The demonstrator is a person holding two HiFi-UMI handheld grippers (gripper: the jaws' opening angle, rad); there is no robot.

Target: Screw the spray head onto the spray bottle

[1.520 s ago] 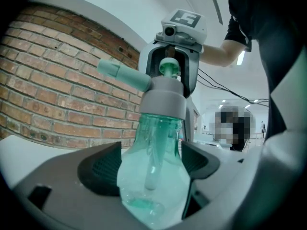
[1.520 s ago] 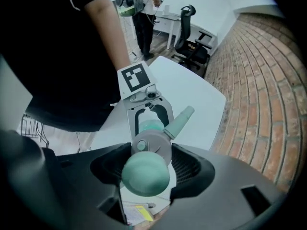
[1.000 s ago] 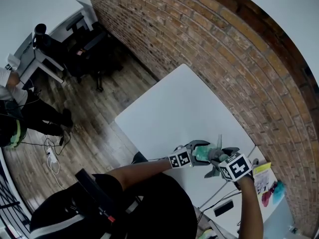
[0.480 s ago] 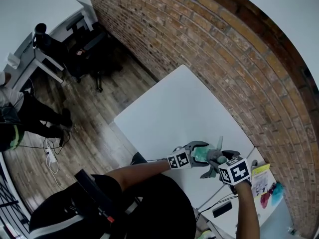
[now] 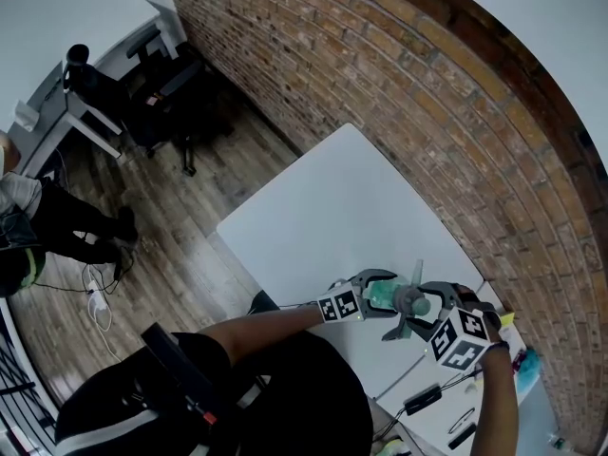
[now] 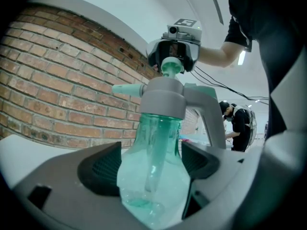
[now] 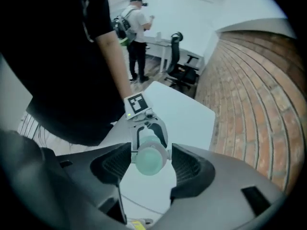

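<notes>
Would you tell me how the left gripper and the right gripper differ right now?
The left gripper is clamped on the bottle; the right gripper has its jaws apart, gripping nothing. The left gripper points level; the right gripper points down at the spray head. Both line up on the same bottle.

Translucent green spray bottle [image 6: 152, 178] upright; grey spray head [image 6: 165, 99] seated on neck.

Brick wall [image 5: 427, 93] along table [image 5: 332, 207] edge.

A white table [image 5: 332, 207] is set against a brick wall [image 5: 380, 74]. Black chairs [image 5: 169, 85] are placed on the wooden floor [image 5: 180, 250].
</notes>
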